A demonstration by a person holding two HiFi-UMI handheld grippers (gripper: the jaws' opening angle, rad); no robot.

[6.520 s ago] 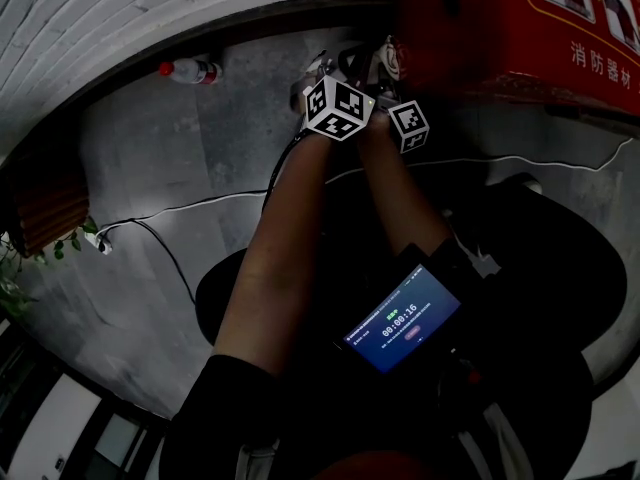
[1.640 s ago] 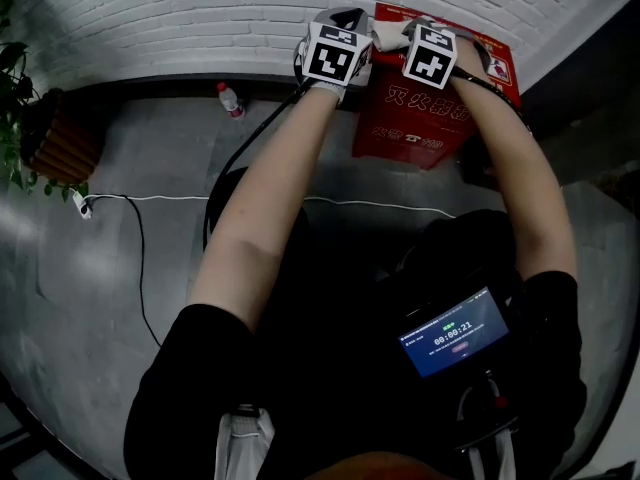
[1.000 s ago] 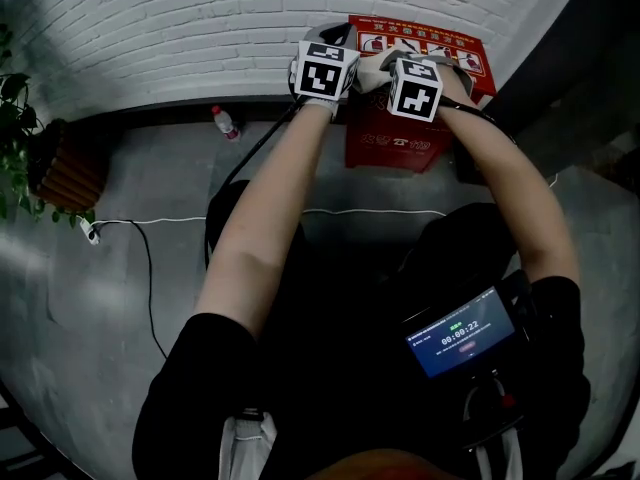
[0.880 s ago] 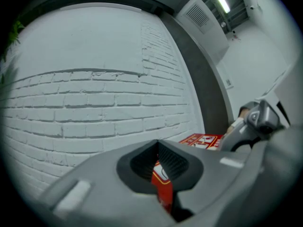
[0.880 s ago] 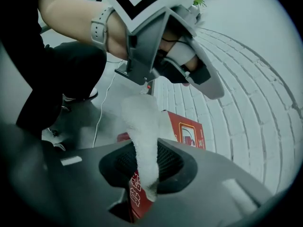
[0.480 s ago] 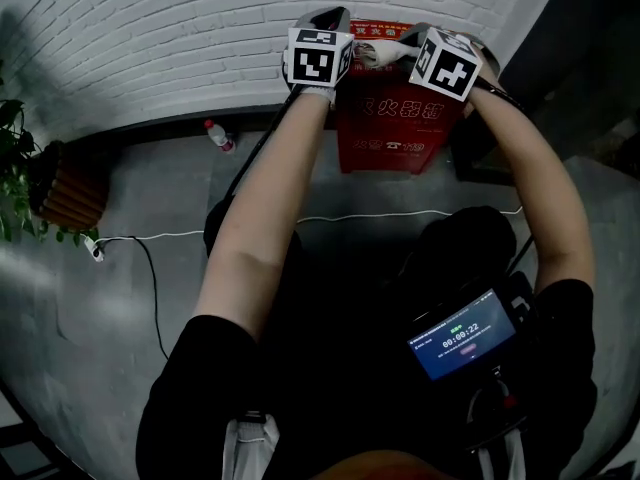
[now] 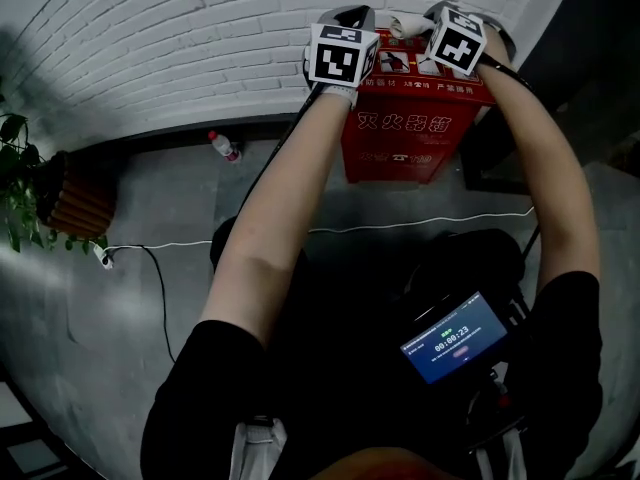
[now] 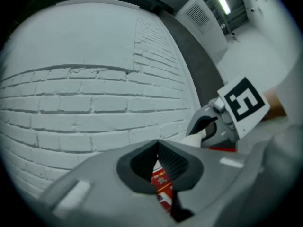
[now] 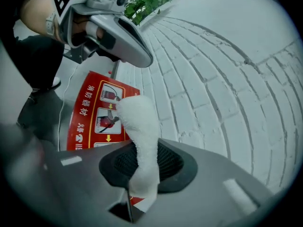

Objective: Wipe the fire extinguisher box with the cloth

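The red fire extinguisher box (image 7: 408, 133) stands on the floor against the white brick wall. Both grippers hang over its top, close to the wall. My right gripper (image 7: 424, 20) is shut on a white cloth (image 9: 140, 126); the cloth sticks out past the jaws, above the box's printed top panel (image 9: 97, 112). My left gripper (image 7: 348, 18) sits just to the left of it, jaws shut with nothing between them, and a strip of the red box (image 8: 161, 186) shows through them. In the left gripper view the right gripper (image 8: 218, 123) and the cloth (image 8: 198, 139) show at the right.
A plastic bottle with a red cap (image 7: 224, 146) lies by the wall's base, left of the box. A white cable (image 7: 420, 222) crosses the grey floor. A potted plant (image 7: 22, 186) and wooden planter (image 7: 78, 200) stand far left. A dark opening (image 7: 590, 58) lies right of the box.
Both grippers have come up from low beside the box to its top edge at the wall. The right gripper has kept hold of the cloth throughout.
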